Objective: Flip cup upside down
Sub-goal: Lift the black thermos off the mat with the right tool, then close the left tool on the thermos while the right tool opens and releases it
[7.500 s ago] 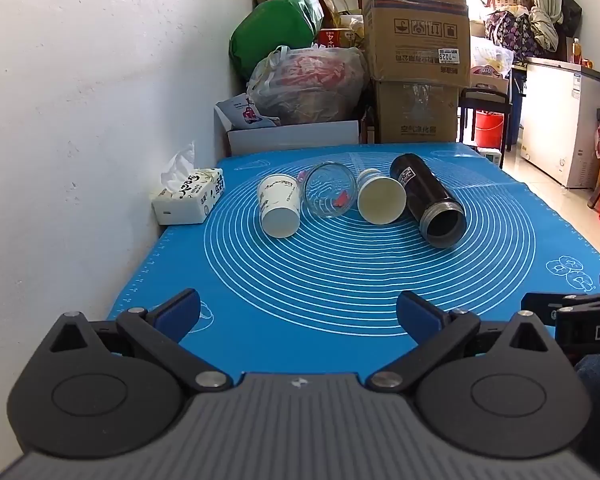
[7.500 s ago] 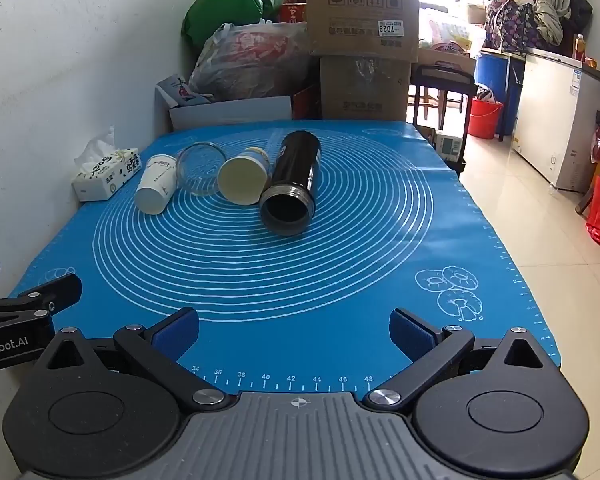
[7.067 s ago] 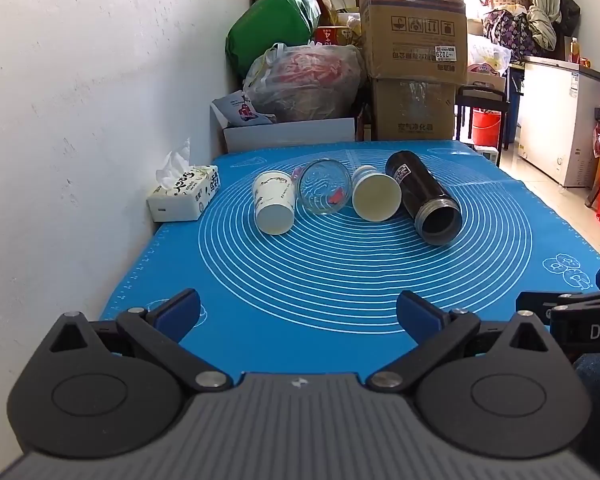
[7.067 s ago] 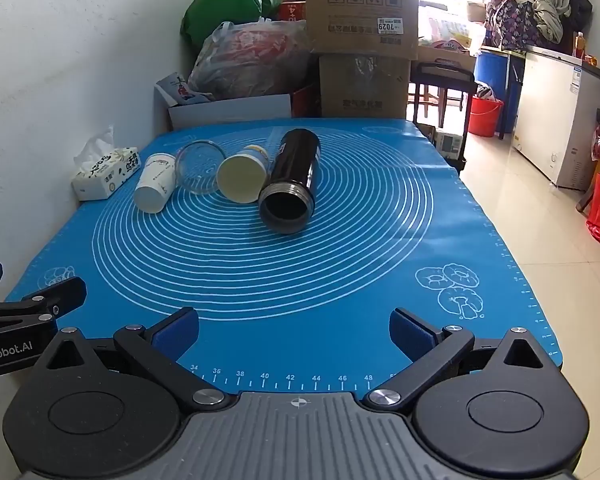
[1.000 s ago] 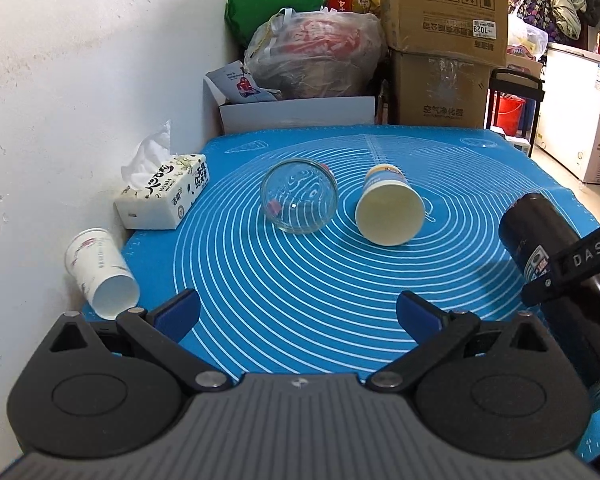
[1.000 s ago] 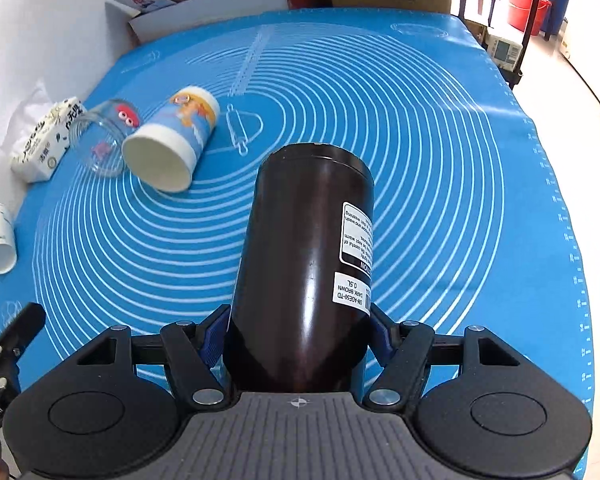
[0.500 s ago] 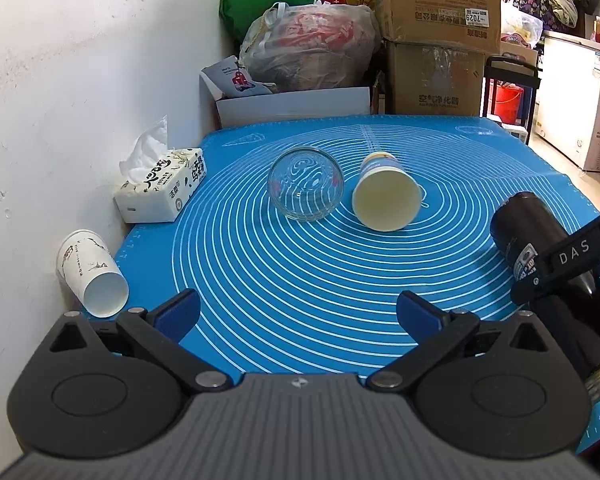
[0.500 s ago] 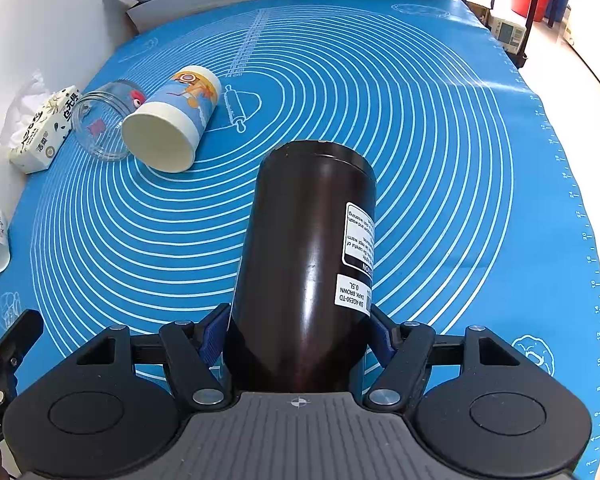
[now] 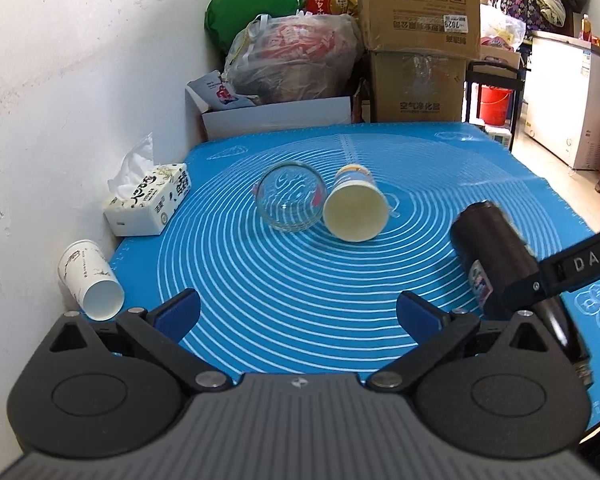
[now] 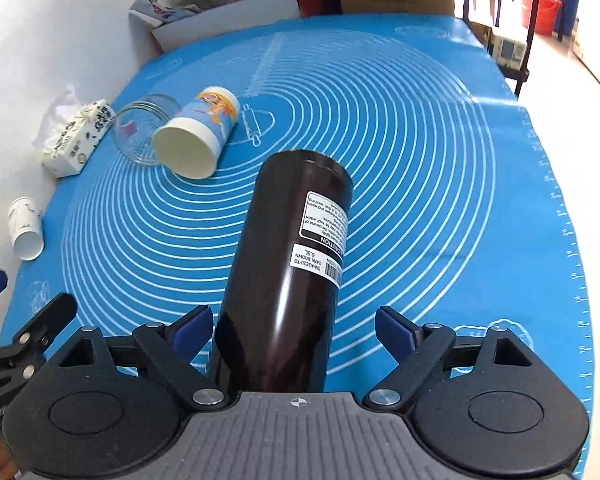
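- Though its mouth end is hidden under the right hand-held gripper (image 10: 294, 330), the dark brown flask (image 10: 288, 264) stands out between the jaws, base pointing away, over the near part of the blue mat (image 10: 440, 160).
- That gripper's jaws are spread: the left pad sits against the flask's wall, the right pad is clear of it, so nothing clamps it.
- By its glossy shell and printed labels, I judge the flask rigid, fairly heavy and slippery; mid-body, below the labels, looks the best hold.
- Left of the flask, the left hand-held gripper (image 9: 298, 312) hovers unclenched and empty.
- Beyond the flask lie a cartoon paper cup (image 10: 196, 136) and a glass (image 10: 140, 132), touching.
- Further left of the flask, a white paper cup (image 10: 25, 229) lies off the mat, beside a tissue pack (image 10: 78, 138) along the wall.
- Behind the worktop, past the flask, cardboard boxes (image 9: 418, 40) and bags (image 9: 292, 60) pile up.
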Tool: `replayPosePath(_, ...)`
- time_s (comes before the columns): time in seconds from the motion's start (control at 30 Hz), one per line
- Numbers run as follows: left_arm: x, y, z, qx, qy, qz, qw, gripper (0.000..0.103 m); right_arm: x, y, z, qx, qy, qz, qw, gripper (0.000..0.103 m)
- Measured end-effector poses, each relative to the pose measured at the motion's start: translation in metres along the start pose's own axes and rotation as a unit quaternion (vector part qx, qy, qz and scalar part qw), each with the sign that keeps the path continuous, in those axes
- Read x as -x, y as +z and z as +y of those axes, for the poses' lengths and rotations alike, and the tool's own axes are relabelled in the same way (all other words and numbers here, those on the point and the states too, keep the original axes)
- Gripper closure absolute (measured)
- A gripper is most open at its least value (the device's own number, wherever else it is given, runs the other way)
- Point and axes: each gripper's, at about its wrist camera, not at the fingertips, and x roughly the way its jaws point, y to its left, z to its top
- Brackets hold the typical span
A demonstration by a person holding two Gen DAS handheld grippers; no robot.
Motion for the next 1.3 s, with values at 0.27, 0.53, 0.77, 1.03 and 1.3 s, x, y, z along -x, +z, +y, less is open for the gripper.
replayPosePath(0.27, 0.009, 0.009, -0.022, -0.004, -0.013, 0.0, 0.9999, 0.0, 0.049, -0.016, -0.019, 0.001, 0.012, -0.052, 0.999, 0.01)
replayPosePath(0.53, 0.012, 0.013, -0.05, -0.011, -0.036, 0.009, 0.9993, 0.0, 0.088, -0.052, -0.038, 0.022, -0.026, -0.121, 0.992, 0.007)
replayPosePath(0.77, 0.009, 0.012, -0.082, -0.03, -0.048, 0.017, 0.9982, 0.0, 0.097, -0.074, -0.052, 0.034, -0.043, -0.153, 0.987, 0.006)
replayPosePath(1.03, -0.019, 0.018, -0.124, -0.032, -0.072, 0.043, 0.9959, 0.0, 0.092, -0.08, -0.074, 0.024, -0.055, -0.16, 0.985, 0.006)
replayPosePath(1.3, -0.065, 0.025, -0.143, -0.041, -0.074, 0.102, 0.9912, 0.0, 0.082, -0.079, -0.09, 0.01, -0.057, -0.158, 0.986, 0.006)
